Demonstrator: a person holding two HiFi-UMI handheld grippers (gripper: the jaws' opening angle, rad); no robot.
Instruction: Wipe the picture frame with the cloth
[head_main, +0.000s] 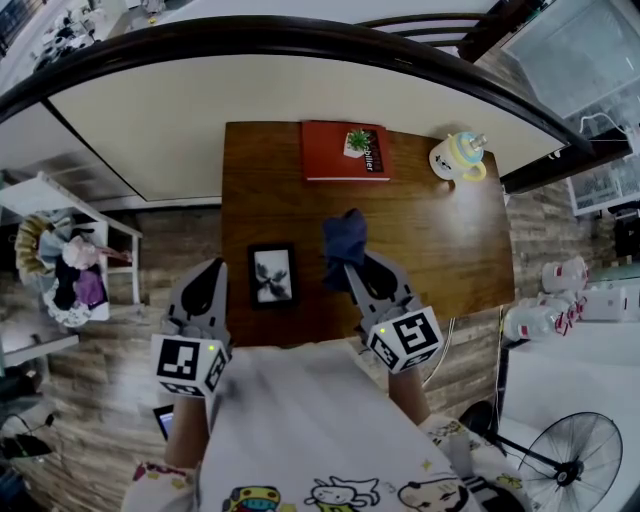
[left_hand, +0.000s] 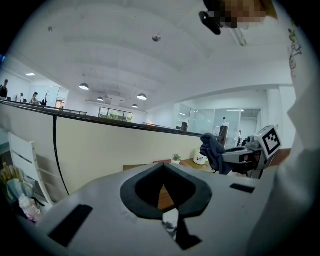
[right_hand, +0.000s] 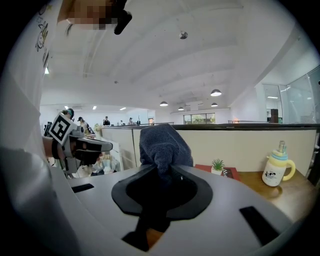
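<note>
Right gripper (head_main: 352, 272): I read it clamped on the cloth (head_main: 343, 238), a dark blue nubby terry bunched into a soft lump above the jaws. Left gripper (head_main: 210, 272): jaws pressed together, nothing between them. The picture frame (head_main: 272, 275), a flat black rectangle around a pale print, lies on the table (head_main: 440, 240) between the two grippers, apart from both. Table is glossy brown wood and rectangular. Plank floor (head_main: 120, 400) around it; curved cream partition (head_main: 300, 90) behind.
</note>
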